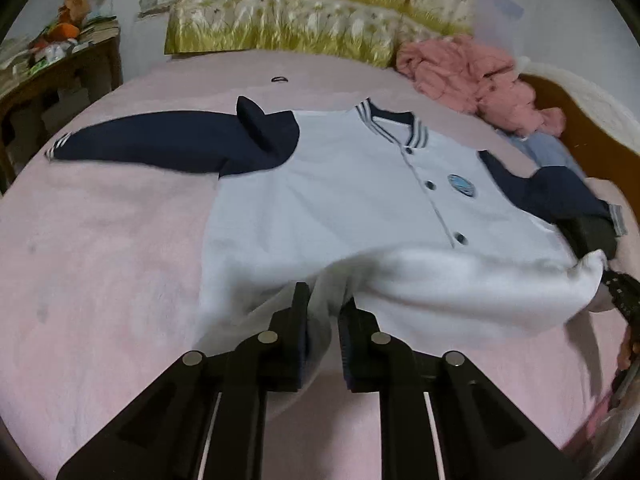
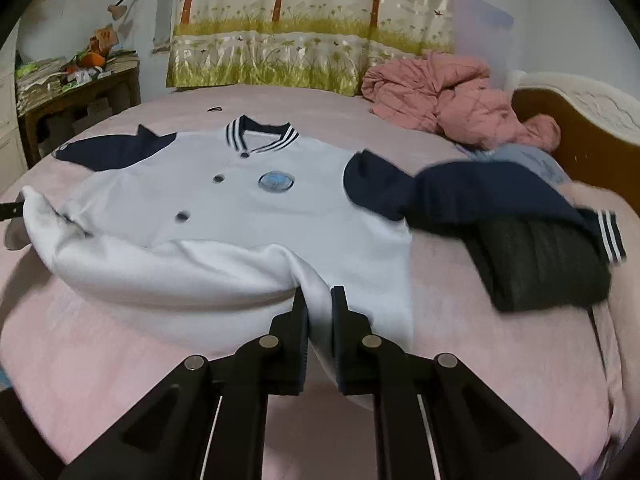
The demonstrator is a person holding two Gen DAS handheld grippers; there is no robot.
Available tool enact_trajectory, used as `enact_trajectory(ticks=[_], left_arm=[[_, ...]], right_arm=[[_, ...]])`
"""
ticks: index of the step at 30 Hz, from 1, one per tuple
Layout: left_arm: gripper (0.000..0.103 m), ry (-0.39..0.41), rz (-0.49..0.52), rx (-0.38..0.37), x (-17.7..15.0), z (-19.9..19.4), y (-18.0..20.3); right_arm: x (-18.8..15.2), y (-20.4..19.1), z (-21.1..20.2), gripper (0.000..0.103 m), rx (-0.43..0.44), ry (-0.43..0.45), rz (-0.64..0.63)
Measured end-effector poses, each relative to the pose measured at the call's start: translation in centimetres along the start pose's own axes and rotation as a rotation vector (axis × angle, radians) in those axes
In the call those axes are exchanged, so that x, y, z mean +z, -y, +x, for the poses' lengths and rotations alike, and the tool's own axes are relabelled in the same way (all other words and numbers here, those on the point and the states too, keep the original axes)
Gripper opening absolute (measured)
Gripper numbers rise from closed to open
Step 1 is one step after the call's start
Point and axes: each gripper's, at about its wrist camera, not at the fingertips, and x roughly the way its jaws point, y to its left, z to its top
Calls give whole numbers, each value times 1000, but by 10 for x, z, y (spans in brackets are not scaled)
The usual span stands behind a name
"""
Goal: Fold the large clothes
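Note:
A white jacket (image 1: 360,200) with navy sleeves and a striped collar lies front up on the pink bed; it also shows in the right wrist view (image 2: 240,208). My left gripper (image 1: 324,300) is shut on the jacket's bottom hem at its left corner. My right gripper (image 2: 320,296) is shut on the hem at the right corner. The hem is lifted and folded back, showing the white lining (image 2: 168,268). The left sleeve (image 1: 160,144) lies stretched out flat. The right sleeve (image 2: 480,192) is bunched over a dark folded garment (image 2: 540,264).
A crumpled pink quilt (image 2: 448,96) lies at the back right by the wooden headboard (image 2: 580,128). A cluttered wooden table (image 2: 76,88) stands at the left. A curtain (image 2: 312,24) hangs behind the bed. A small dark hair tie (image 1: 279,79) lies on the sheet.

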Motion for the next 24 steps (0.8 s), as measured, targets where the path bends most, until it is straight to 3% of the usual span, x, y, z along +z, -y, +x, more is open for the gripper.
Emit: enact_trajectory(ticks=[4,8,10,12,13,14,16,17,21,24], left_arm=[[13,-113,22,24,34,49,0],[15,-240,62,17,39,96,-5],[22,-198,129,14,35,104,-5],[31,-124,118,0,29,97,-11],[42,-59,102,-3,25,87,-15],[60,4,94,2,21,78,-20],[83,133,97,-9,9,54,-26],[88,163,100,-14,6,48,-31],[91,136,64,-49,-3,41,-45],[91,98,12,-55,-2,50,-57]], right_arm=[[20,9,51,11,-2,-98,46],[16,0,95,11,-43,-175,9],[9,-6,102,14,-77,-156,-45],[2,-6,93,25,-108,-86,-65],[0,-3,88,41,-118,-61,-59],[-2,2,79,60,-122,-25,-33],[-5,16,59,70,-97,57,44],[-7,25,47,70,-66,95,89],[-7,56,31,81,12,141,186],[-8,72,45,84,99,43,218]])
